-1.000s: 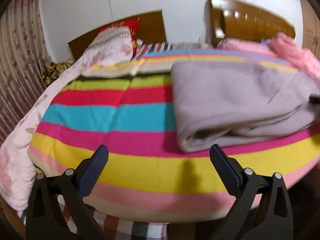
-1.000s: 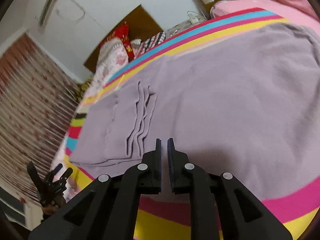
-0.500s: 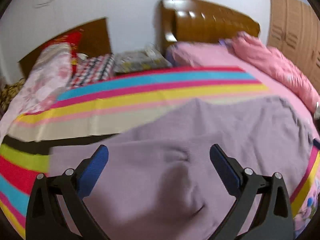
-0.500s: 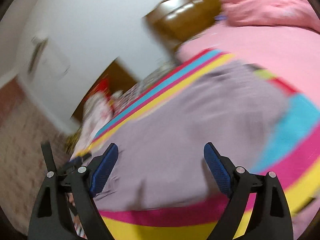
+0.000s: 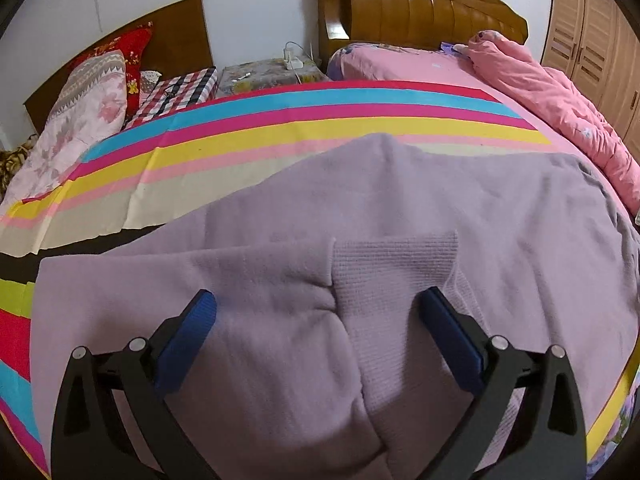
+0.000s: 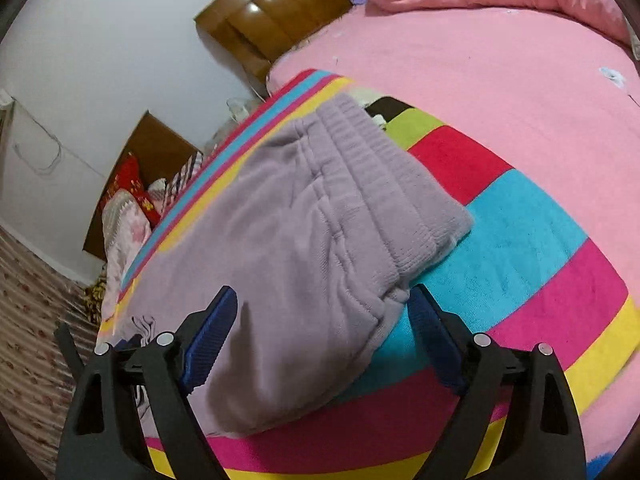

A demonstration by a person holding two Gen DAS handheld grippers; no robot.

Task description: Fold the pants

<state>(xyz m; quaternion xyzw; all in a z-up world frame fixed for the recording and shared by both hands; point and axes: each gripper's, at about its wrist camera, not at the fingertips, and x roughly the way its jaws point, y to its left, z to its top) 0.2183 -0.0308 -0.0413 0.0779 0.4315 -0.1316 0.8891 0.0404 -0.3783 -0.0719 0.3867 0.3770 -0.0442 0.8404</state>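
Lilac knitted pants lie folded on a rainbow-striped blanket on a bed. In the left wrist view my left gripper is open and empty, low over the ribbed cuffs at the near end of the pants. In the right wrist view the pants lie with the ribbed waistband toward the pink bed. My right gripper is open and empty, its jaws either side of the near corner of the folded pants. The left gripper shows at the far end.
A pink quilt is heaped on the pink sheet of a second bed with a wooden headboard. Pillows lie at the left. A bedside table stands between the beds. A wardrobe is at the right.
My right gripper has opened and swung toward the waistband end. My left gripper moved from the bed's edge in over the pants, staying open.
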